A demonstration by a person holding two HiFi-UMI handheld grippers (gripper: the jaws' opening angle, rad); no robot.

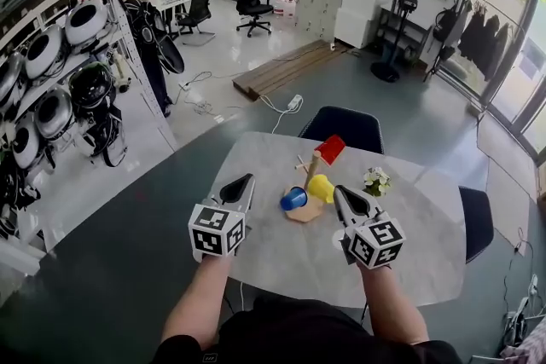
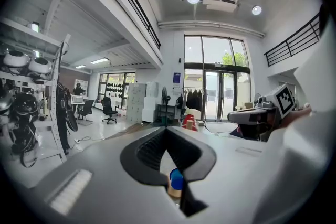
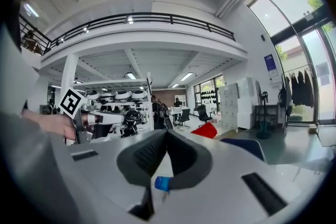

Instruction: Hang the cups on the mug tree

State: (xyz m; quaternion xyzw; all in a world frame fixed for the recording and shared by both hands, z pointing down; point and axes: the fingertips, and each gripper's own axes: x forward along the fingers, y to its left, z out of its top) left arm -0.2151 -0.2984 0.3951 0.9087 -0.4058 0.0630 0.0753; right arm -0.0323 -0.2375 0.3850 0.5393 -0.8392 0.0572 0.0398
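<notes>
A: Three cups to check on the mug tree point(image 1: 312, 170), mid-frame in the head view: red cup point(image 1: 330, 148) on top, yellow cup point(image 1: 322, 187) lower right, blue cup point(image 1: 293, 199) lower left. Looks like nothing more to hang; no spare cup to spot on the table point(image 1: 281, 256).

B: Agreed, probably only the retreat remaining. And the left gripper point(image 1: 248, 179)?

A: Pressed together, nothing between the jaws. Sits left of the blue cup, apart from it.

B: And the right gripper point(image 1: 339, 191)?

A: Closed too, and empty. Sits just right of the yellow cup, very near; cannot tell from the head view whether touching.

B: Then go gently there. Pull the right gripper back toward the bottom edge of the frame first, straight along its own line, with no sideways swing into the yellow cup.

A: Keep the tips above the wooden base point(image 1: 305, 213) too, so as not to nudge the tree.

B: Mind the flower pot point(image 1: 376, 181) at right as well. Draw the left gripper down and left afterwards, keeping the jaws shut and away from the blue cup's mouth.
</notes>
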